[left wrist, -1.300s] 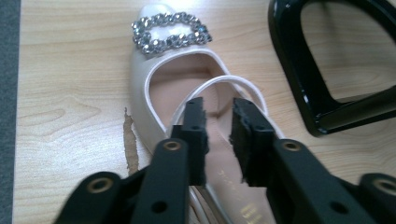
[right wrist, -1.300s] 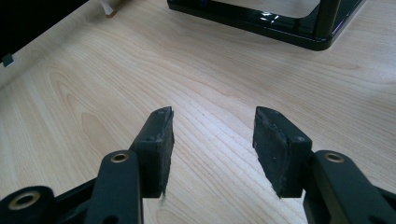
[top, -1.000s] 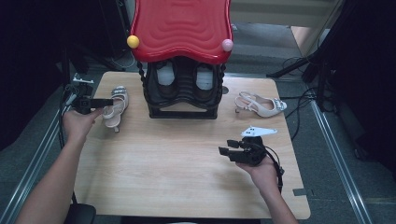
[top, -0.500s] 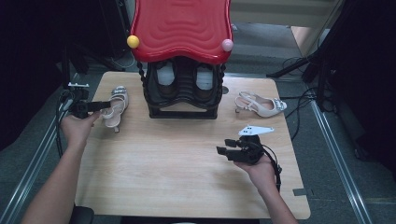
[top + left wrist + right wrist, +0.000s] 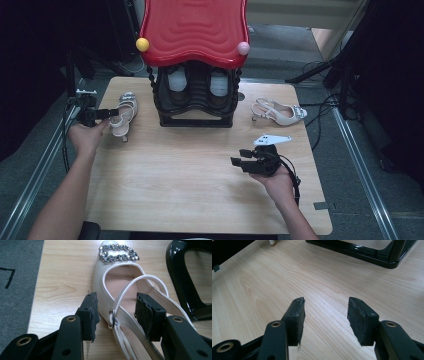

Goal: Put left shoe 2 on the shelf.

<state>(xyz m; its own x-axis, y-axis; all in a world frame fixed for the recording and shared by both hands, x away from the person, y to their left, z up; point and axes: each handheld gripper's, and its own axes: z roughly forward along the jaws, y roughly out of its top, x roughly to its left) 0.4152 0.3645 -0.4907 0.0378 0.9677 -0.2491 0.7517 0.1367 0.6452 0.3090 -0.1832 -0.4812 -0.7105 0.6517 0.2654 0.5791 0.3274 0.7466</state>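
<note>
Cream sandal (image 5: pixel 120 302) sits between our left gripper's (image 5: pixel 116 315) wide-open jaws, unclamped; we risk pinching only its thin strap (image 5: pixel 140 281) toward one o'clock, letting it slip.

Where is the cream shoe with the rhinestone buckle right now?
In the high view the cream shoe lies at the table's left edge, left of the black shoe rack, with the open left gripper around its heel end.

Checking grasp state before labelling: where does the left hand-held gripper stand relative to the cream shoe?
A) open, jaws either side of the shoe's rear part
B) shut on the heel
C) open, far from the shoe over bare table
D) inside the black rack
A: in the left gripper view the left hand-held gripper is open, its jaws straddling the shoe near the strap buckle.
</note>
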